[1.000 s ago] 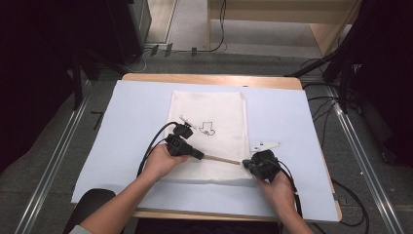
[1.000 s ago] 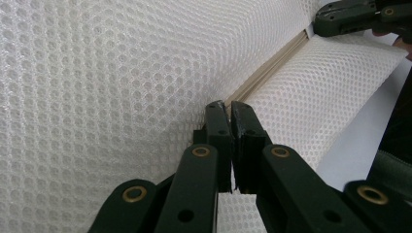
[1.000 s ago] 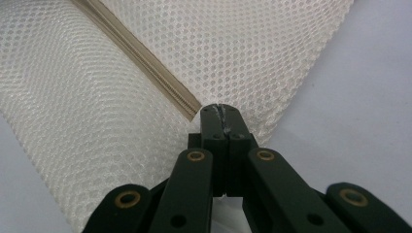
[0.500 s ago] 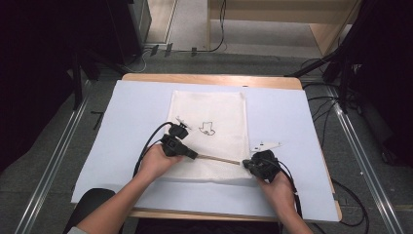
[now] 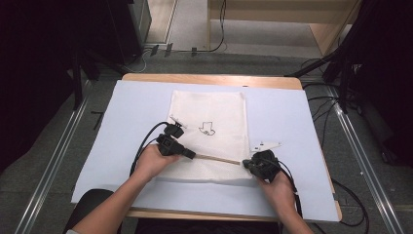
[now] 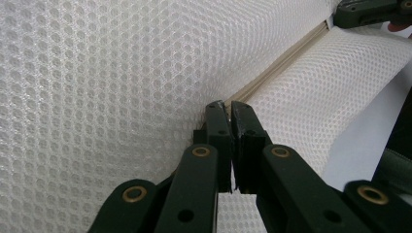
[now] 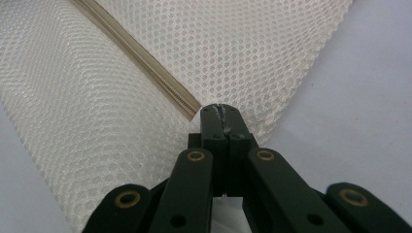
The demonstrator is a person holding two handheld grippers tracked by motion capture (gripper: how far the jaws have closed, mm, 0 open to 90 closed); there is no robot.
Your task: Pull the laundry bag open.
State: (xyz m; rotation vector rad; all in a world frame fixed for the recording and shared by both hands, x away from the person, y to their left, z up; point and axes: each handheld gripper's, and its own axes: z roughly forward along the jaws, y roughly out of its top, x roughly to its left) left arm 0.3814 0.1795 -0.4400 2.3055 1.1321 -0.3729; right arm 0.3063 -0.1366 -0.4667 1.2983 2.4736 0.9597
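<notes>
High view first: compared with a second ago, our left gripper (image 5: 187, 154) has slid leftward along the zipper (image 5: 216, 158) of the white mesh bag (image 5: 209, 131), away from the right gripper (image 5: 248, 165), so a longer run of tan zipper now lies between them. We take this to mean the slider is being drawn across, though whether the bag is being opened or closed we cannot tell. The bag lies flat in the middle of the pale blue sheet (image 5: 292, 117), zipper near its front edge, a small dark print on its upper face.

Left gripper view shows our jaws pressed almost together at the zipper's end, presumably pinching the pull, which we cannot actually see. Right gripper view has the jaws clamped tight on the far end of the zipper at the bag's corner.

Both forearms reach in from the near edge, the left hand (image 5: 153, 163) angled inward, the right hand (image 5: 277, 185) anchoring the corner.
</notes>
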